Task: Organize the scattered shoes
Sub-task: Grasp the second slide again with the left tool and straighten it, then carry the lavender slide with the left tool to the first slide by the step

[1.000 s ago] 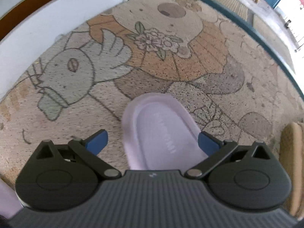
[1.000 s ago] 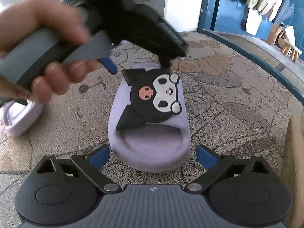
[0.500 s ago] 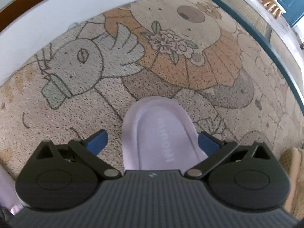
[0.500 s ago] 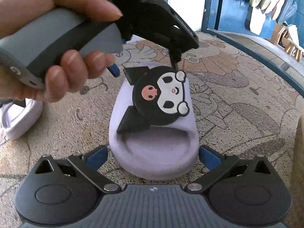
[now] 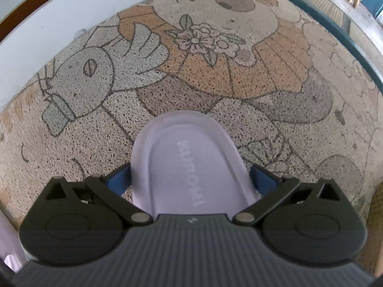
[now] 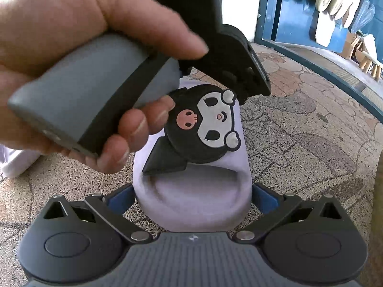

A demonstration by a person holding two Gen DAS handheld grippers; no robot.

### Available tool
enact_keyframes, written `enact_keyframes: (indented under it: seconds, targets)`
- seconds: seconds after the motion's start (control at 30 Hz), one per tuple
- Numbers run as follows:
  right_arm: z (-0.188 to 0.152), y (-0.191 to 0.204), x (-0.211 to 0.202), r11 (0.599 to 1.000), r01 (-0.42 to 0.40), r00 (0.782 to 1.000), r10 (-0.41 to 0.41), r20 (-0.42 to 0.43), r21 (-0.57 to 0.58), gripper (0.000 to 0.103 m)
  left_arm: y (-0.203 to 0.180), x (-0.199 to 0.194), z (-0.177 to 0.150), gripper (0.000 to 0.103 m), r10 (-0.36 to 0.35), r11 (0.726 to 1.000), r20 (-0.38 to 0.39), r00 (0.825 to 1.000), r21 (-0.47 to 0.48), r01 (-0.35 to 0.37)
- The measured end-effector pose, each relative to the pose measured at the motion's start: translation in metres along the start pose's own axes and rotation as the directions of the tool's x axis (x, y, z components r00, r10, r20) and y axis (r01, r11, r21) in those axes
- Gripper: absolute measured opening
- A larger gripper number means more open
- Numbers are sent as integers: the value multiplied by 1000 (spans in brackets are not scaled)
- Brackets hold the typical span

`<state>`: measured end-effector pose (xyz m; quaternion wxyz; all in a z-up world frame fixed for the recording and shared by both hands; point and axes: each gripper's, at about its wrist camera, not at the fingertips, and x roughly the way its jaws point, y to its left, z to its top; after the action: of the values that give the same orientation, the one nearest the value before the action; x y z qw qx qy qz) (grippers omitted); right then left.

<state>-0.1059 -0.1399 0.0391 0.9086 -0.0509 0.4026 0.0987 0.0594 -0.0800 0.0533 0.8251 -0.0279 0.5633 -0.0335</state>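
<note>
Bumpy mat (image 5: 215, 91) on the floor with a bear, a fish and flowers drawn on it; white wall (image 5: 59, 31) along the left edge; dark rim (image 5: 335, 33) on the right; blue door (image 6: 294, 12) behind; small wooden stool (image 6: 369, 63) by it; bright daylight all over.
</note>
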Motion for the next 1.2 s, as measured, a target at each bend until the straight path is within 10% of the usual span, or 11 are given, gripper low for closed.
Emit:
enact_keyframes:
  seconds: [1.2]
  targets:
    - [-1,88,-67,981,-163,976,176,129,-101,102,99,-97,-53,101,123,982,131,984,-156,-102]
